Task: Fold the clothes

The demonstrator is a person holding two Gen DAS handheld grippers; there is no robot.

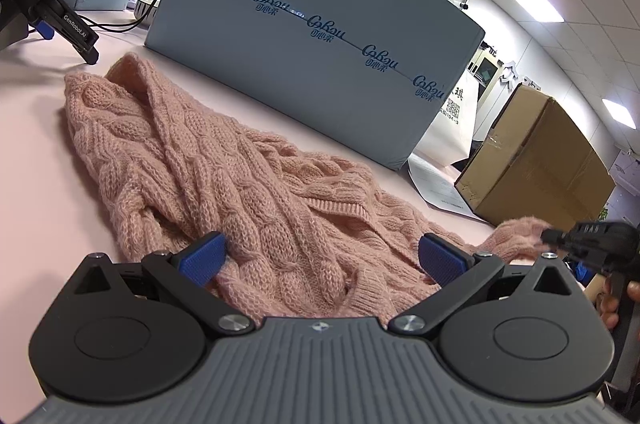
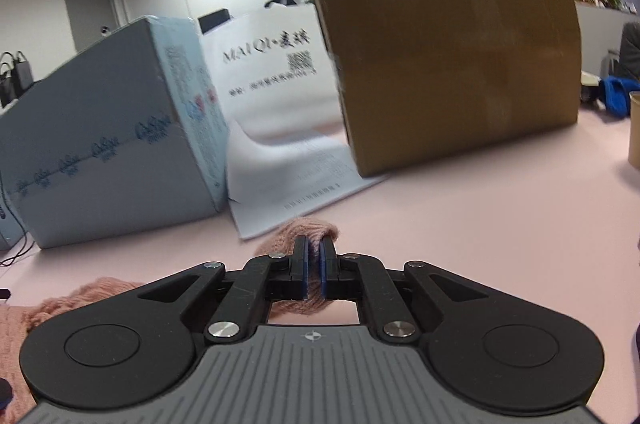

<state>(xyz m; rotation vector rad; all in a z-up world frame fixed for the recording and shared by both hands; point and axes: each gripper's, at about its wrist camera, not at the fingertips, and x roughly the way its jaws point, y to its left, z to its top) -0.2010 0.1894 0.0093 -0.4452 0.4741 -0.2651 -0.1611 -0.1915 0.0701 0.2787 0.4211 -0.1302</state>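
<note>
R gripper jaws pinched on a sweater edge, knit bunched btwn the blue pads. L gripper jaws wide apart, nothing clamped, pads straddling the near hem. Sweater lies just ahead of L, long axis running near-right to far-left on the pink table; L is nearer the body. Chunky cable knit, fuzzy, floppy, rumpled. Grey-blue box and brown carton behind.

blue-grey carton and brown box wall off table's far side
</note>
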